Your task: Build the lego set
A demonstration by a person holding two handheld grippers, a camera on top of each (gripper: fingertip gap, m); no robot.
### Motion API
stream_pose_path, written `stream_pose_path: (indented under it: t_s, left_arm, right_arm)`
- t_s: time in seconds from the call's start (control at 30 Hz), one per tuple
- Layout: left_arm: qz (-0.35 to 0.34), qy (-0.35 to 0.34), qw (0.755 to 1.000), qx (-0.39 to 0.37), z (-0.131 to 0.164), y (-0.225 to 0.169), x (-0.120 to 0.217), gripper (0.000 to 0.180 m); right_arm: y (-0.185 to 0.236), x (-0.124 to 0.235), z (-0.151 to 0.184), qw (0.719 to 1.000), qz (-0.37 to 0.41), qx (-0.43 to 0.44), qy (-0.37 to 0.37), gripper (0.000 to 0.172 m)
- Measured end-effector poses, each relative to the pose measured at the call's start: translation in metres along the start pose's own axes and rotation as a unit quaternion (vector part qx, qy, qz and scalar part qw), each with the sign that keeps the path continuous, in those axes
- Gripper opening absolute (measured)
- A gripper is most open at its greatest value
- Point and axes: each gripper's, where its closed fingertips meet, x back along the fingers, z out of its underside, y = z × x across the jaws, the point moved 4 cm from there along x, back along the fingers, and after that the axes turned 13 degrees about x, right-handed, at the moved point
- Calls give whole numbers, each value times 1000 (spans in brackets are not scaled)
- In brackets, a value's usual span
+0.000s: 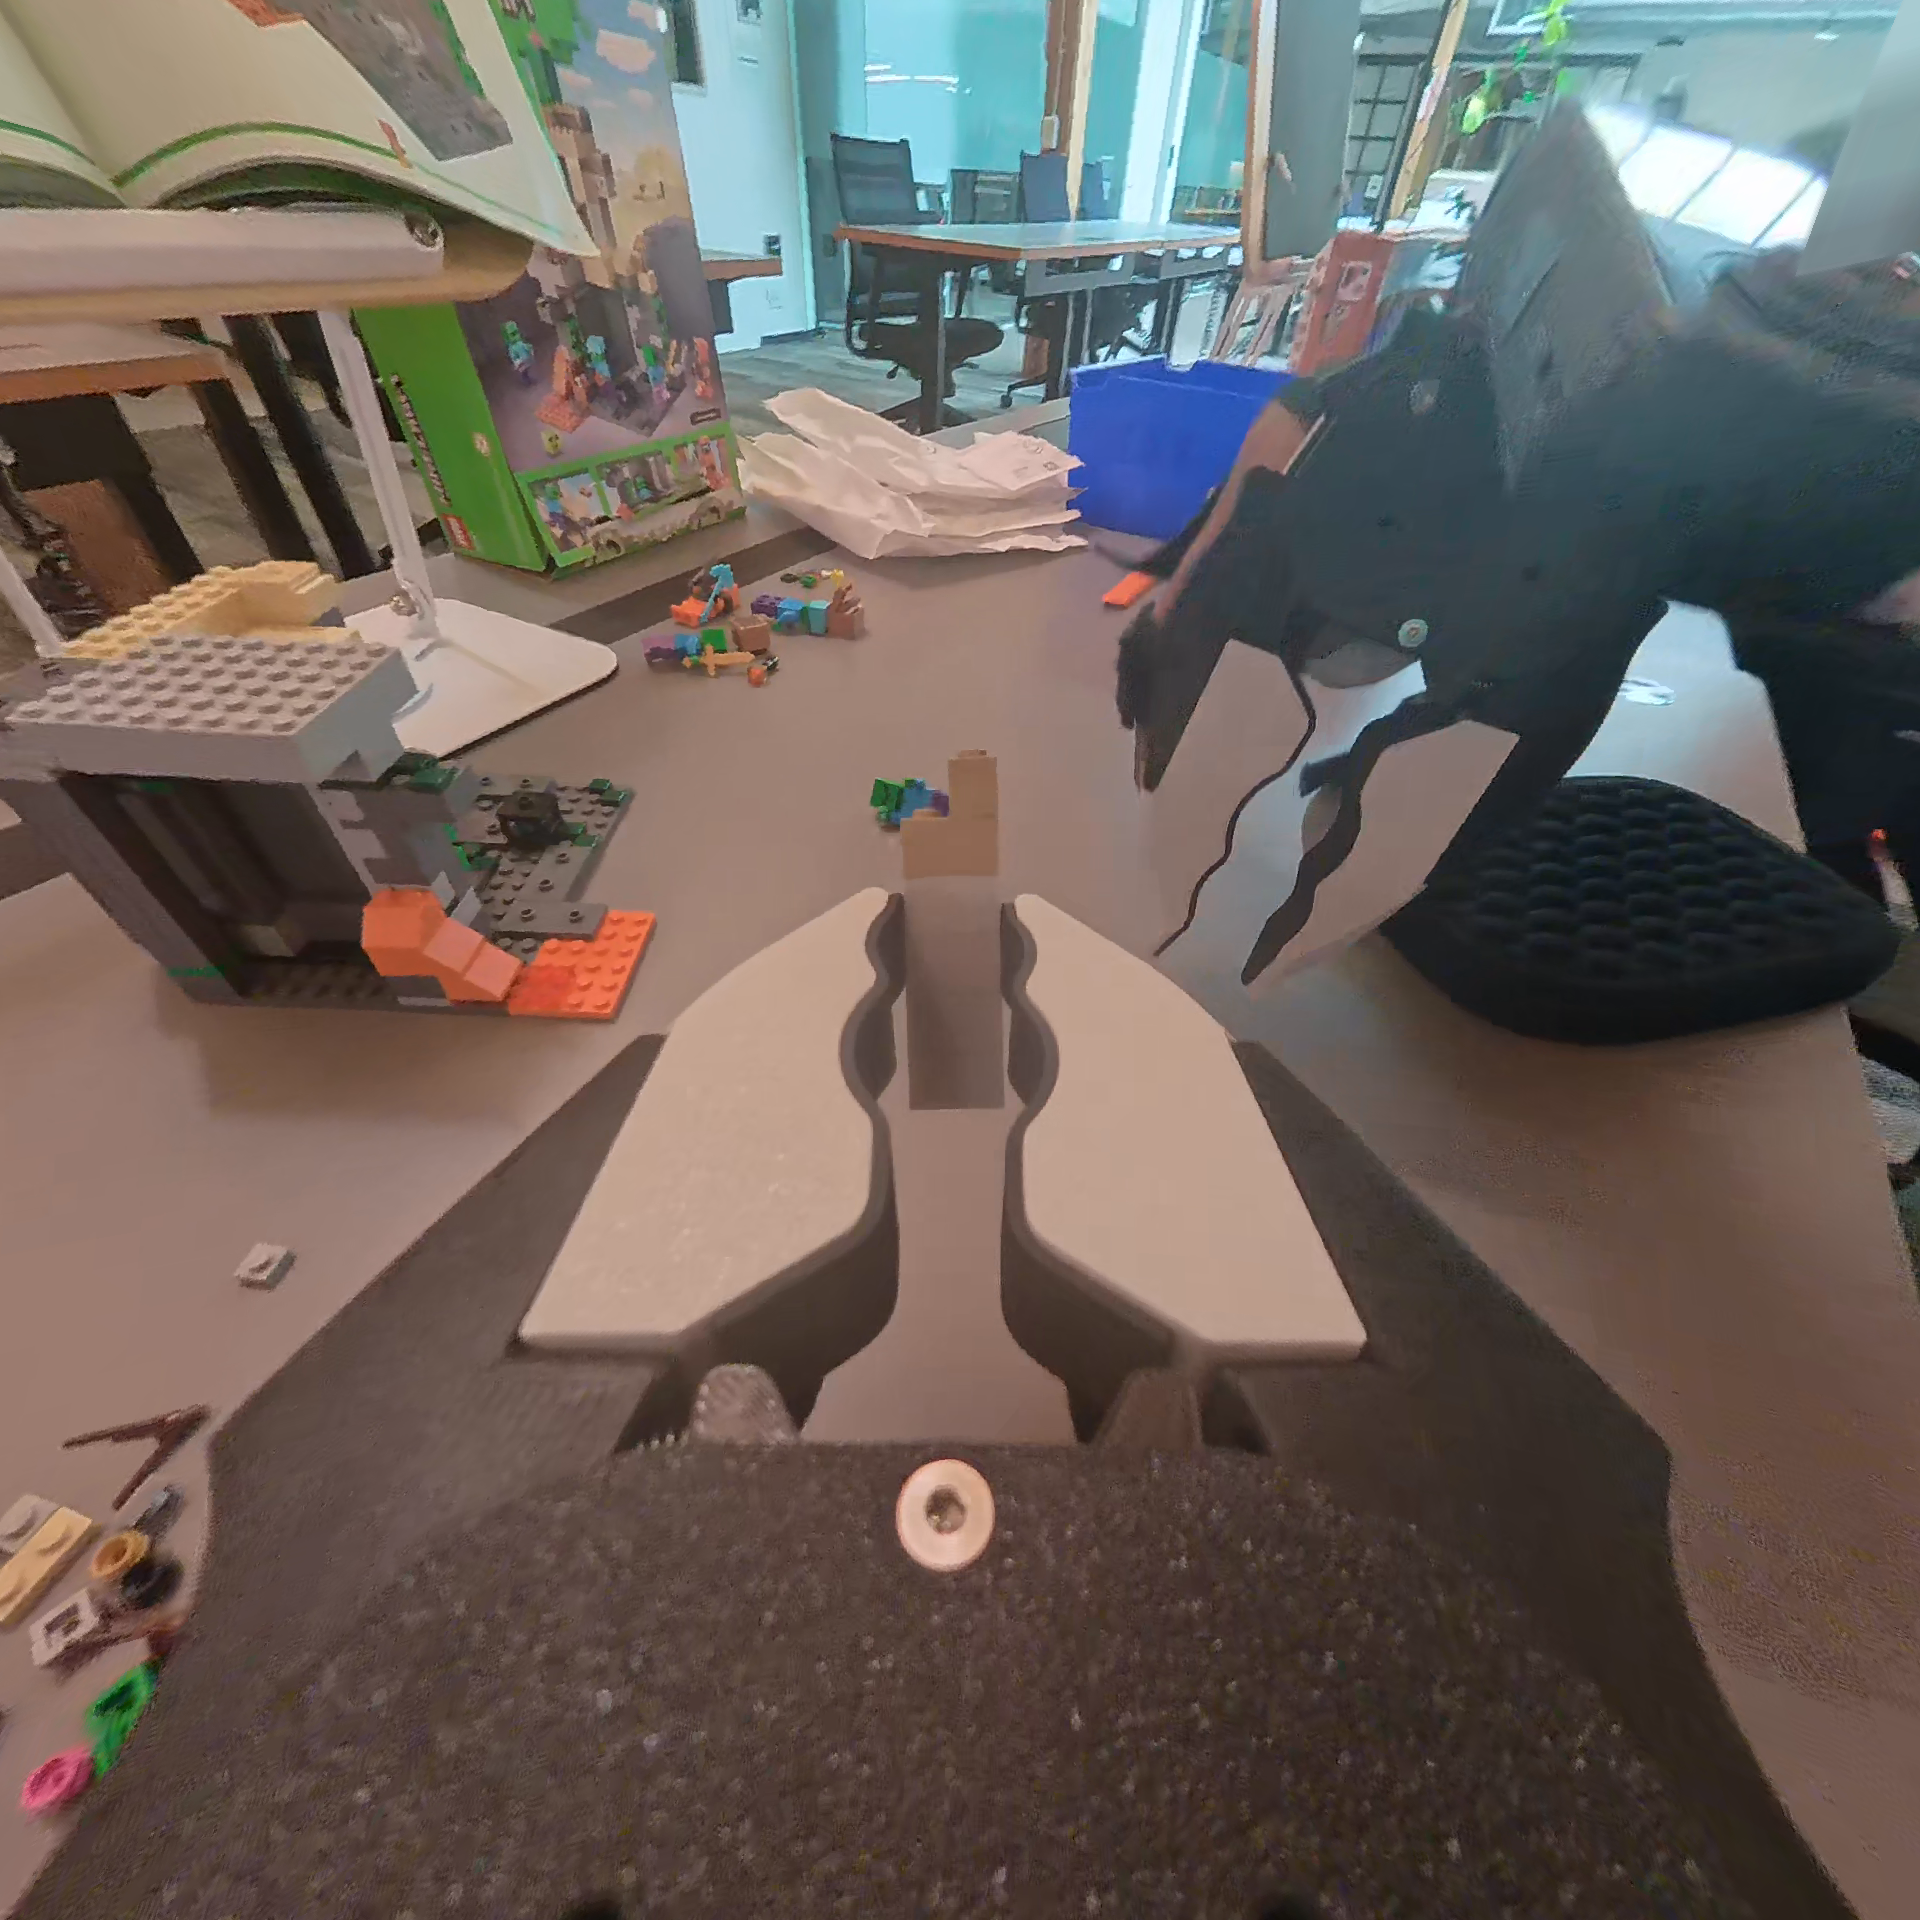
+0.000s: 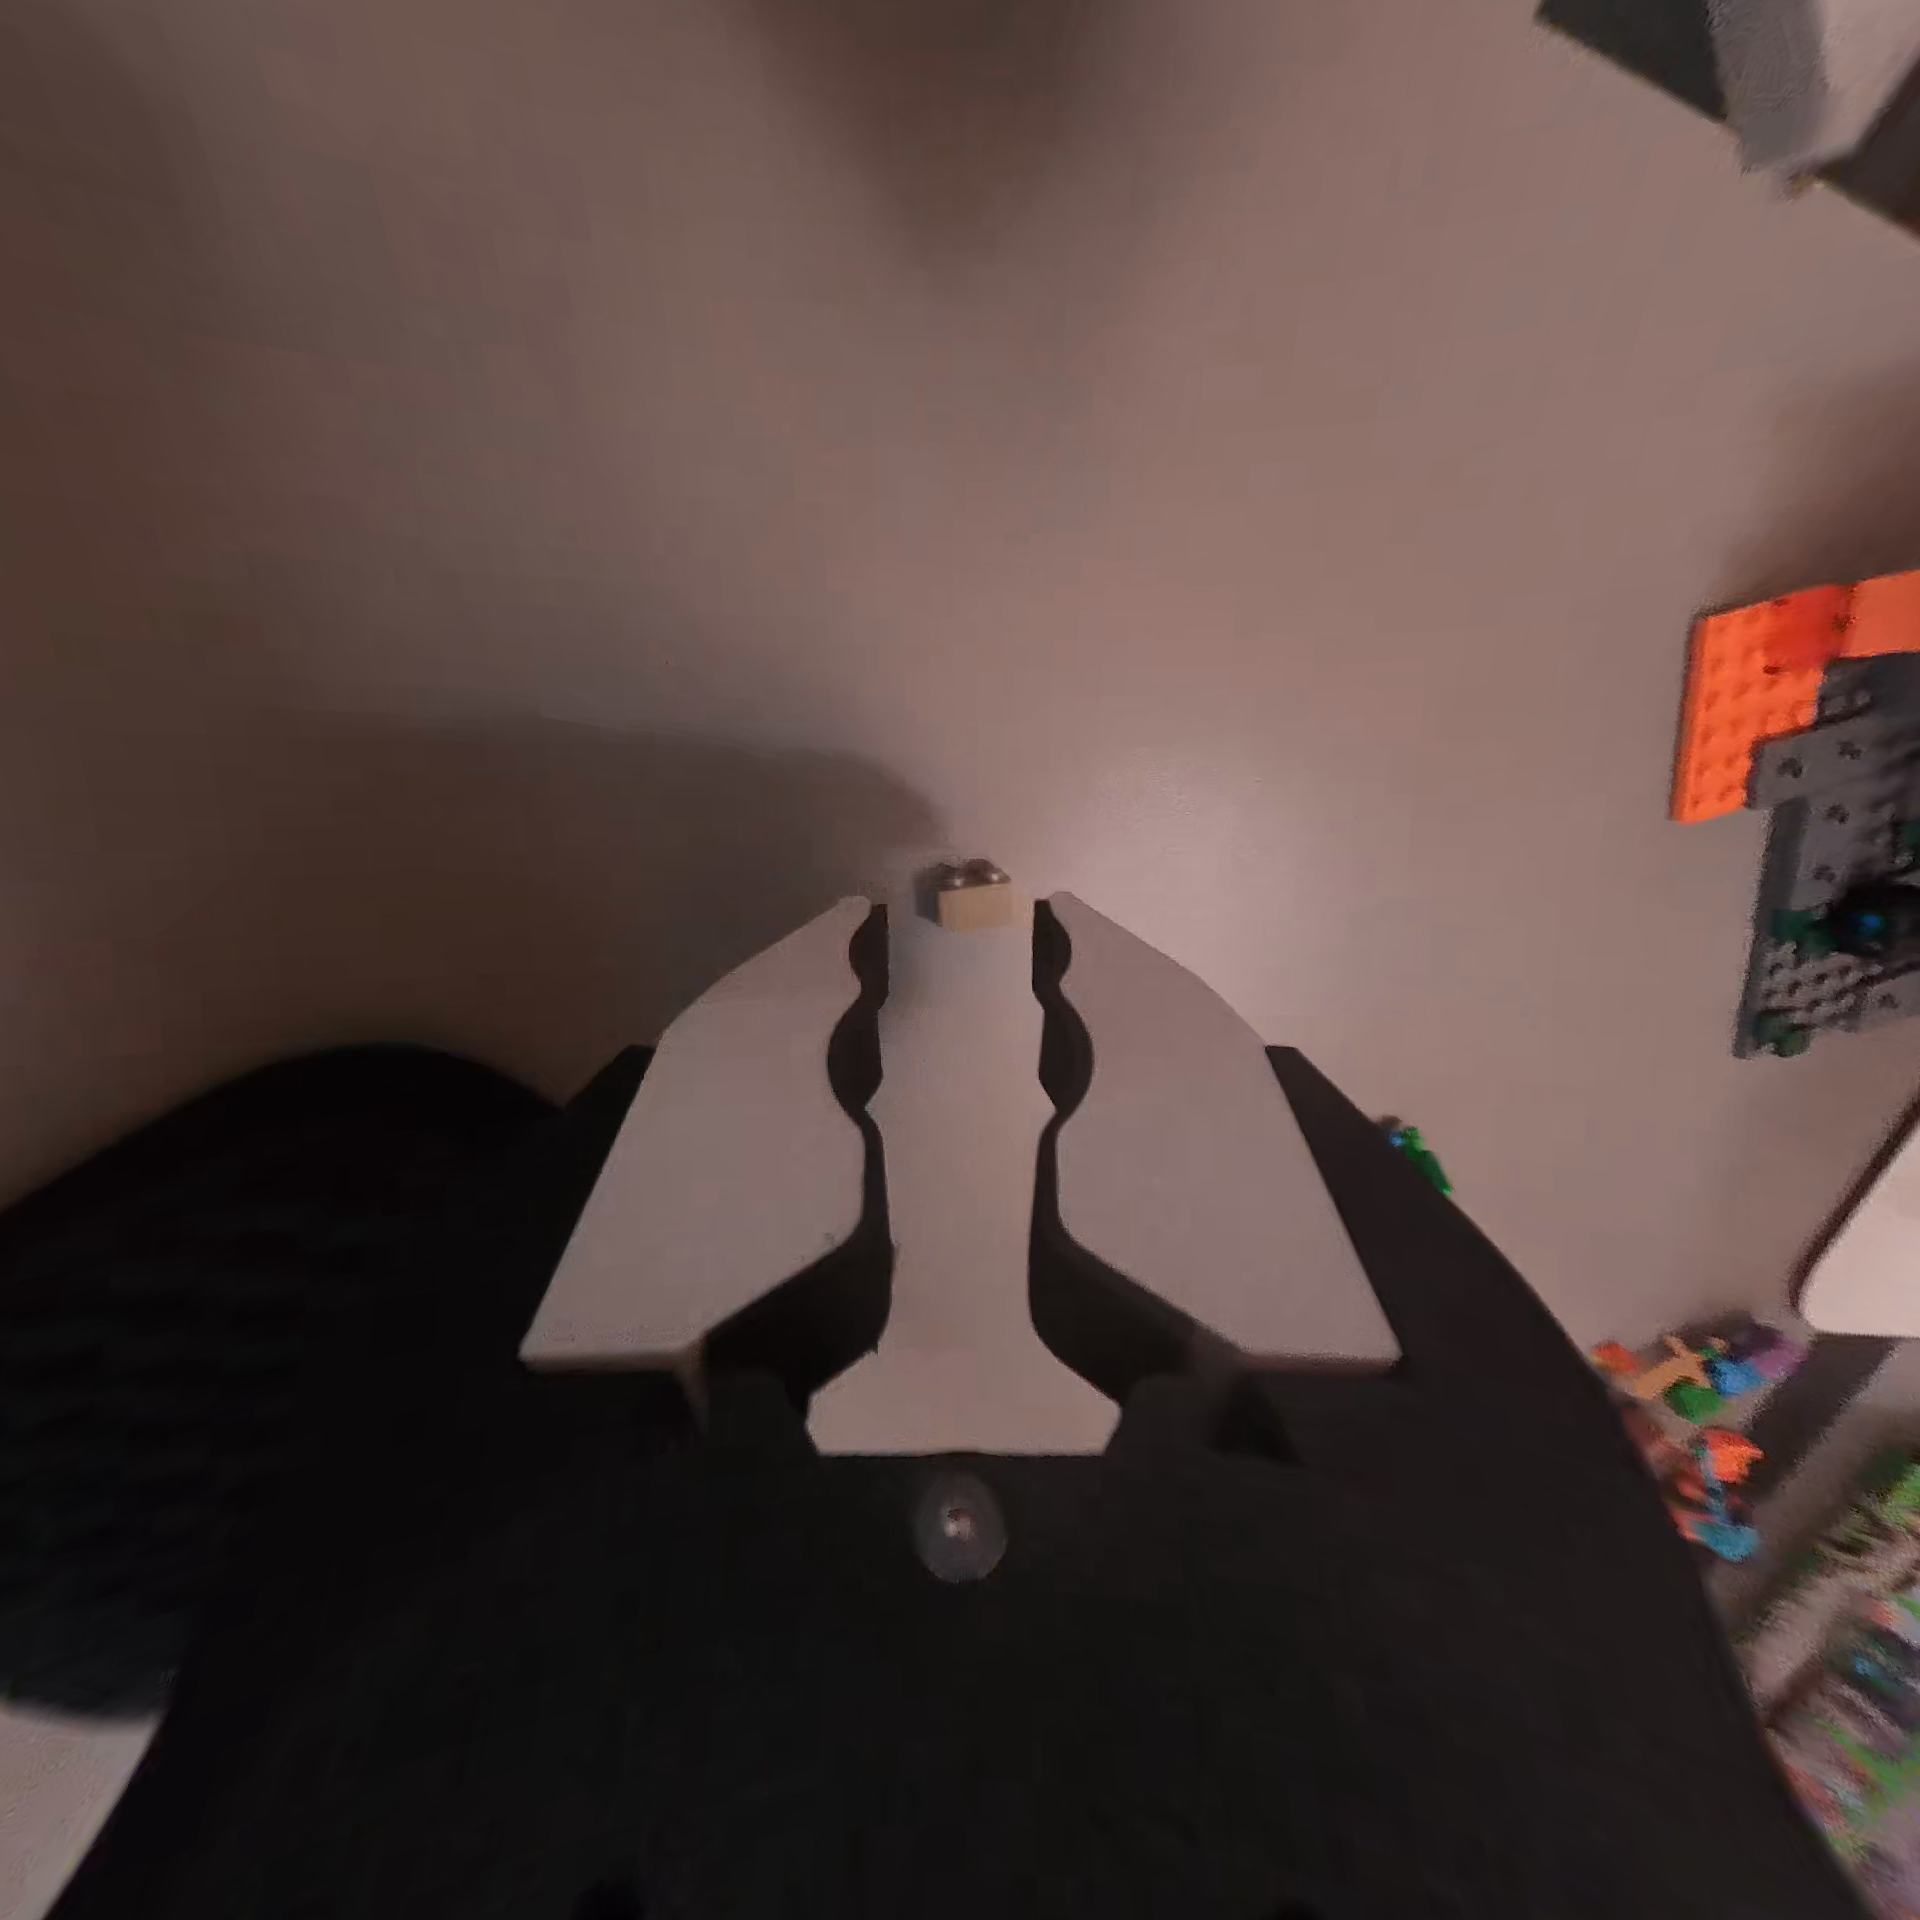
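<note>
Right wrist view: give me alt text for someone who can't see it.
The right claw points down at a bare table, open, with a small tan brick lying just past its tips, untouched. An orange and grey brick build sits at the right edge.

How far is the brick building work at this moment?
Done: a grey and orange brick model stands partly built on the table. In hand: the left gripper clamps a tan stepped brick piece. The right gripper, open, points down at a small tan brick lying free on the table. Left: loose parts lie unused.
</note>
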Motion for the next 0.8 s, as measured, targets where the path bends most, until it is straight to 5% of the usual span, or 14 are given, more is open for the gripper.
stream_pose_path:
  t_s: [0.23, 0.43, 0.8]
  left_arm:
    - [-90, -17, 995, 33, -9, 29, 18, 16]
    - [-98, -69, 991, 54, -26, 36, 37, 17]
    - [-95, -84, 991, 48, -29, 33, 43, 17]
  right_arm:
    - [-15, -18, -7, 974, -116, 106, 164, 27]
    - [-8, -31, -12, 944, -174, 119, 252, 24]
    - [-8, -34, -13, 920, -183, 120, 326, 16]
